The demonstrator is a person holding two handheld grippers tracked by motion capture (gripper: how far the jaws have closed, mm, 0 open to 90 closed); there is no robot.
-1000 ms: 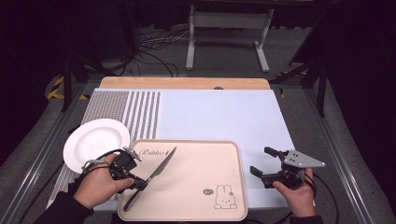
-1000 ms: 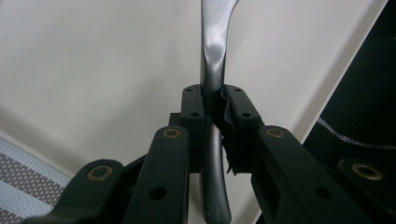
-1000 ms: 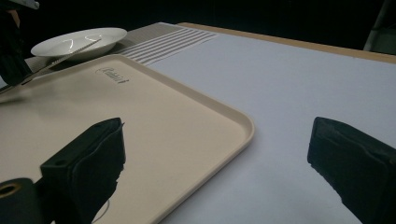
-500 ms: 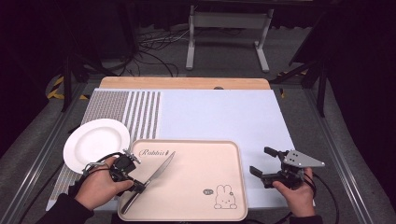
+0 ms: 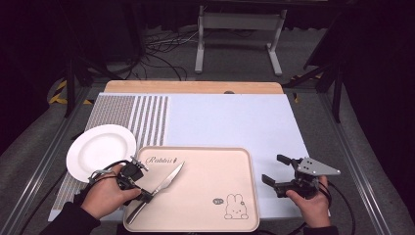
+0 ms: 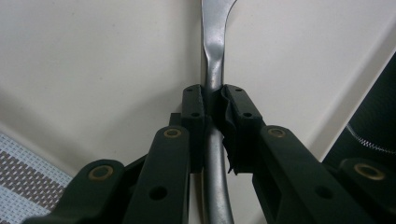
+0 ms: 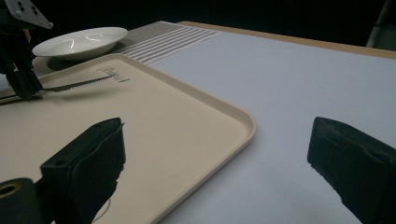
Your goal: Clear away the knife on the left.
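Observation:
A silver table knife [image 5: 169, 178] lies low across the left part of the beige tray [image 5: 205, 176], blade pointing toward the tray's far side. My left gripper [image 5: 146, 193] is shut on its handle. In the left gripper view the jaws [image 6: 214, 100] pinch the handle while the knife [image 6: 214, 56] runs on over the tray [image 6: 93, 60]. Whether the blade touches the tray I cannot tell. My right gripper [image 5: 273, 168] stands open and empty just right of the tray. In the right gripper view the gripper [image 7: 217, 133] has wide jaws framing the tray's corner [image 7: 163, 116], and the knife [image 7: 74, 85] is far left.
A white plate [image 5: 100, 147] sits left of the tray on a striped mat [image 5: 147, 117]. A pale blue mat [image 5: 230, 117] covers the table beyond the tray. Dark floor, cables and a metal stand lie past the table's far edge.
The knife's tip has dropped slightly toward the tray as the left hand shifted a little. The right gripper has not moved.

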